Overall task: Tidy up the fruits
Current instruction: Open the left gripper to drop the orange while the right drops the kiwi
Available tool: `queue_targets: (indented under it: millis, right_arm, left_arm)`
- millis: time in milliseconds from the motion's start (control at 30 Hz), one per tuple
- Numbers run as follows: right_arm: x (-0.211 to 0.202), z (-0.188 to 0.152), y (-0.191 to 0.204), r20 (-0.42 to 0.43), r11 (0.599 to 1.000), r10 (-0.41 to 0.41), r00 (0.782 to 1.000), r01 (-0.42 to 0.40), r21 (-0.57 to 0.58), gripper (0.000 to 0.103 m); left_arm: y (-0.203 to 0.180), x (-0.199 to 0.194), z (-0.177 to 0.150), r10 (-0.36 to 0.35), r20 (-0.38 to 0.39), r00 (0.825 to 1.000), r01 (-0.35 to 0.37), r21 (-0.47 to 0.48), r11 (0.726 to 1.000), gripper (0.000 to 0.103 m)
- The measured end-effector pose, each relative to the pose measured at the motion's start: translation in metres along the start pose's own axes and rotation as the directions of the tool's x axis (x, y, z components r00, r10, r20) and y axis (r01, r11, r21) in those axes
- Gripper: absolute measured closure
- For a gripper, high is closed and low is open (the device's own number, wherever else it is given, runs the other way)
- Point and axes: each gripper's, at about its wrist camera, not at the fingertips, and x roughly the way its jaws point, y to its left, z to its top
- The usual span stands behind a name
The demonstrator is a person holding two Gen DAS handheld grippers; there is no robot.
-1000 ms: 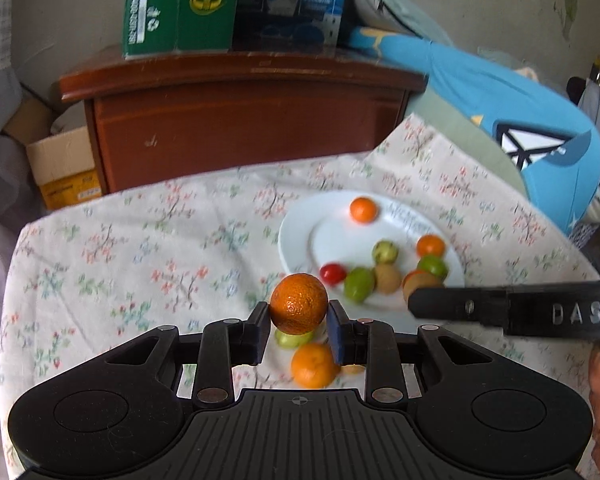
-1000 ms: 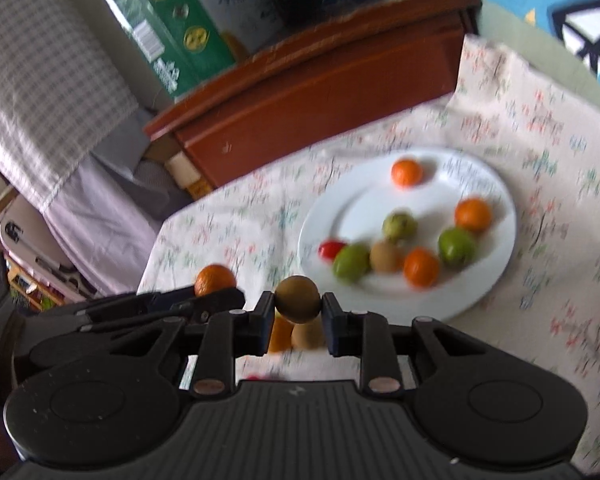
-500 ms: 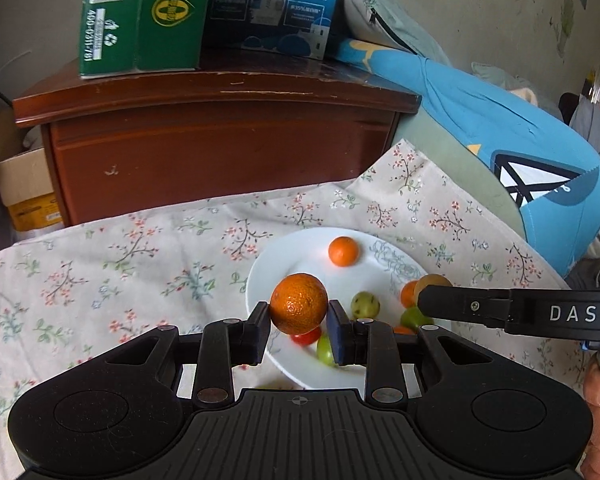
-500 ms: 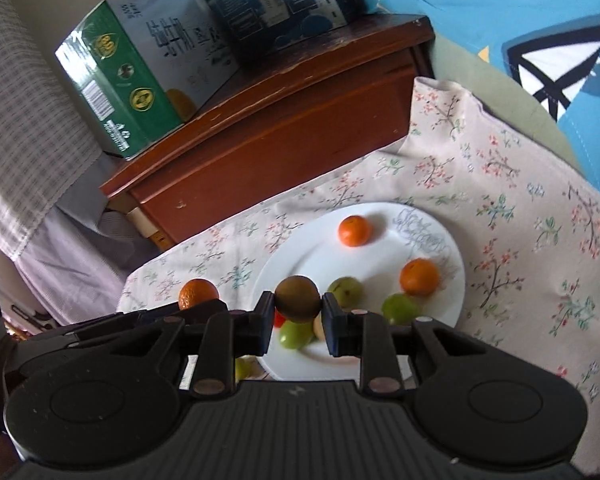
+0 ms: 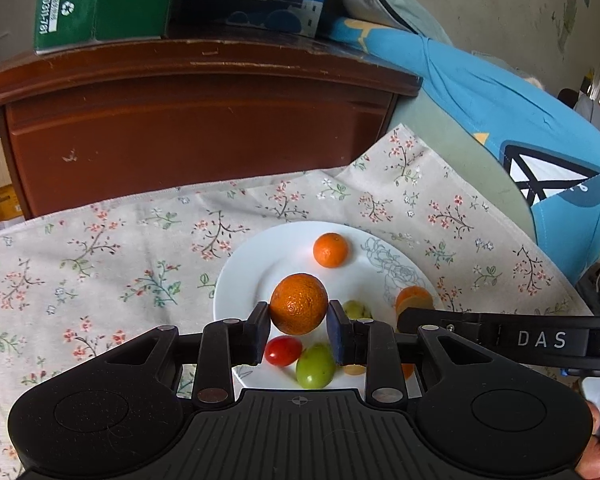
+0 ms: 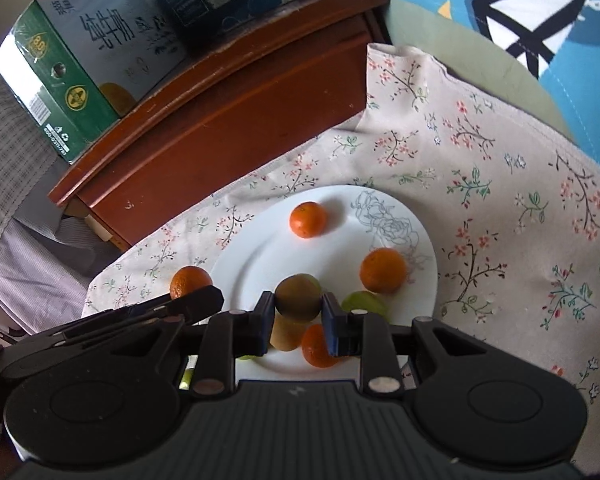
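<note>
Above the round white ceramic plate [image 5: 256,264], the left gripper [image 5: 299,330] grips a dimpled round orange [image 5: 299,309]. At three o'clock from it, the right gripper [image 6: 296,320] clamps a brown-green kiwi [image 6: 298,297]. Smaller oranges and green fruits lie on the plate.

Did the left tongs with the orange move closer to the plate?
Yes. The left tongs carried the orange forward toward the wooden cabinet; earlier it hung short of the white plate, now it is over the plate.
</note>
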Motion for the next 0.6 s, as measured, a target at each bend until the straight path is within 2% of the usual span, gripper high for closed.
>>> queue_targets:
  millis: [233, 333, 433, 600]
  right_arm:
    - [0.003, 0.0, -0.004, 0.004, 1.0, -0.013, 1.0, 0.013, 0.024, 0.074]
    - [0.001, 0.0, -0.002, 0.012, 1.0, -0.006, 1.0, 0.005, 0.015, 0.074]
    - [0.0, 0.001, -0.001, 0.019, 1.0, 0.001, 1.0, -0.001, 0.008, 0.074]
    - [-0.002, -0.001, 0.004, 0.013, 1.0, 0.022, 1.0, -0.022, -0.006, 0.073]
  left_arm:
    - [0.001, 0.001, 0.001, -0.002, 0.001, 1.0, 0.002, -0.019, 1.0, 0.072]
    - [0.002, -0.005, 0.003, 0.012, 0.019, 1.0, -0.012, -0.031, 0.999, 0.058]
    - [0.002, -0.014, 0.007, 0.02, 0.038, 0.999, -0.018, -0.034, 0.999, 0.056]
    - [0.005, -0.03, 0.011, 0.051, 0.05, 0.997, -0.049, -0.042, 0.998, 0.043]
